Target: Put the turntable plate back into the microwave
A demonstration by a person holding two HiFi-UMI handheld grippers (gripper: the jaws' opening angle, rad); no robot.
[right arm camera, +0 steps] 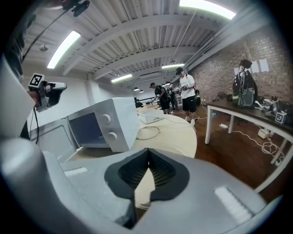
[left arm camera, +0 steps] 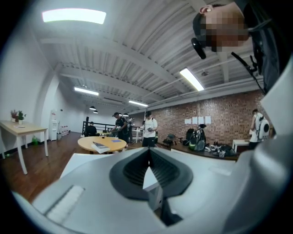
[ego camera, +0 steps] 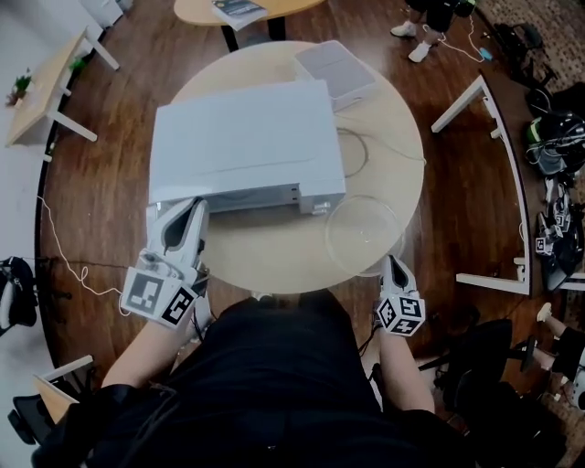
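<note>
The white microwave (ego camera: 242, 146) stands in the middle of the round table (ego camera: 274, 260), its front toward me. The clear glass turntable plate (ego camera: 362, 234) lies flat on the table just right of the microwave's front corner. My left gripper (ego camera: 194, 212) is shut and empty at the microwave's front left corner; its view looks over the white top (left arm camera: 87, 164). My right gripper (ego camera: 394, 267) is shut and empty at the table's near right edge, just short of the plate. In the right gripper view the microwave (right arm camera: 107, 123) shows its knobs and dark window, and the plate is hidden.
A flat white box (ego camera: 336, 71) and a looped cable (ego camera: 355, 151) lie behind the microwave. Another round table (ego camera: 239, 11) with a book stands farther back. A white table frame (ego camera: 498, 137) and bags are to the right. People stand in the distance.
</note>
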